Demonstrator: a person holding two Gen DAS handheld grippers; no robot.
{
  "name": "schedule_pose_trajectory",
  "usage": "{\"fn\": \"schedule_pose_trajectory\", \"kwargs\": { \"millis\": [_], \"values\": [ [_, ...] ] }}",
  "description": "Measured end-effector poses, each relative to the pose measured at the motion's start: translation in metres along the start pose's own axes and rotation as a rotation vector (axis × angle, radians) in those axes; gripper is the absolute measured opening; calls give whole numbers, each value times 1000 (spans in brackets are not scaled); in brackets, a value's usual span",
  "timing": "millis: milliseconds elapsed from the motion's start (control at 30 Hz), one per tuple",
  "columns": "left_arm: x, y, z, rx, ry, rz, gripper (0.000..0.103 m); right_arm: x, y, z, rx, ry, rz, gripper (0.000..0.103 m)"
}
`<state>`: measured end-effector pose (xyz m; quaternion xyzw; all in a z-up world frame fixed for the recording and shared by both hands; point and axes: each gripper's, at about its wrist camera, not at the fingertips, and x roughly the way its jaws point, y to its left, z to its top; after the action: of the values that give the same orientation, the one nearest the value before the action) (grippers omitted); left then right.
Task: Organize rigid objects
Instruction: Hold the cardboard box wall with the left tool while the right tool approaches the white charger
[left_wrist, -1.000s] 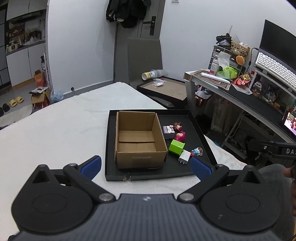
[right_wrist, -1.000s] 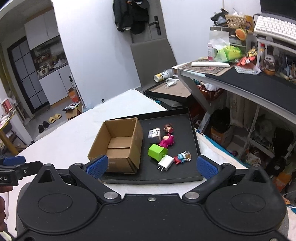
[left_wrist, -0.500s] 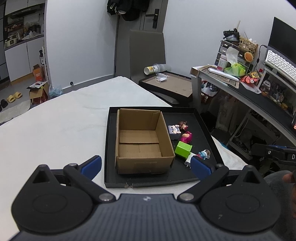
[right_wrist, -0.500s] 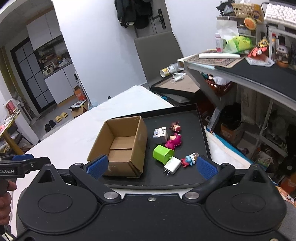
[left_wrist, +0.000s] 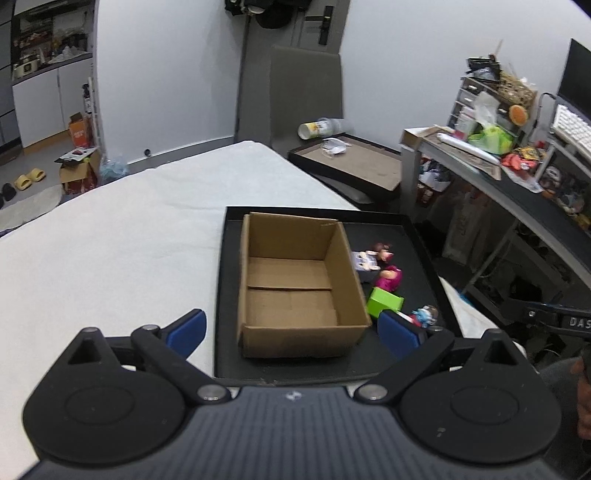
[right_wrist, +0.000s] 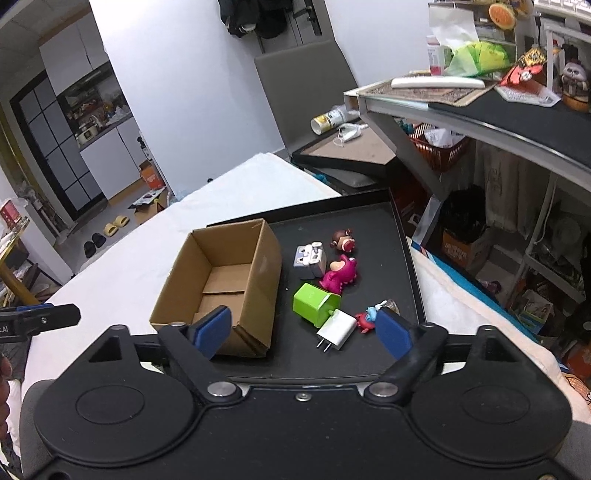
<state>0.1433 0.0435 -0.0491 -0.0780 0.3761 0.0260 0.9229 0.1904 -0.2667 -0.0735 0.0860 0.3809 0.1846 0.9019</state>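
White-sheeted bed carries black rectangular tray (right_wrist: 402, 254); empty open brown cardboard box (right_wrist: 221, 280) on it, toys and white plug charger (right_wrist: 338, 328) beside the box; approach step: right gripper (right_wrist: 303, 328) has been narrowing, empty, left gripper (left_wrist: 291, 332) wide, empty; next, pinch charger.

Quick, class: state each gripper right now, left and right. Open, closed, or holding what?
Left gripper: open, holding nothing, above the cardboard box.
Right gripper: open but its jaws have just been closing; nothing gripped, white charger lies below between them.
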Motion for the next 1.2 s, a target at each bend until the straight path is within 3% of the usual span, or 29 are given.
{"fn": "schedule_pose_trajectory", "kwargs": {
  "millis": [300,467,600,767,933,1200],
  "values": [
    [38,18,3,-28,68,33,96,36,-23,5,96,91,-20,82],
    [61,30,0,-60,111,36,80,59,-25,3,124,121,-32,79],
    [79,37,-4,-74,135,40,75,80,-24,2,146,142,-33,77],
    [102,51,-9,-102,153,25,57,106,-27,-3,184,153,-37,73],
    [119,64,-13,-138,167,30,50,130,-33,-8,211,183,-68,68],
    [139,75,-15,-191,164,10,43,158,-32,-9,215,193,-134,67]
  ]
}}
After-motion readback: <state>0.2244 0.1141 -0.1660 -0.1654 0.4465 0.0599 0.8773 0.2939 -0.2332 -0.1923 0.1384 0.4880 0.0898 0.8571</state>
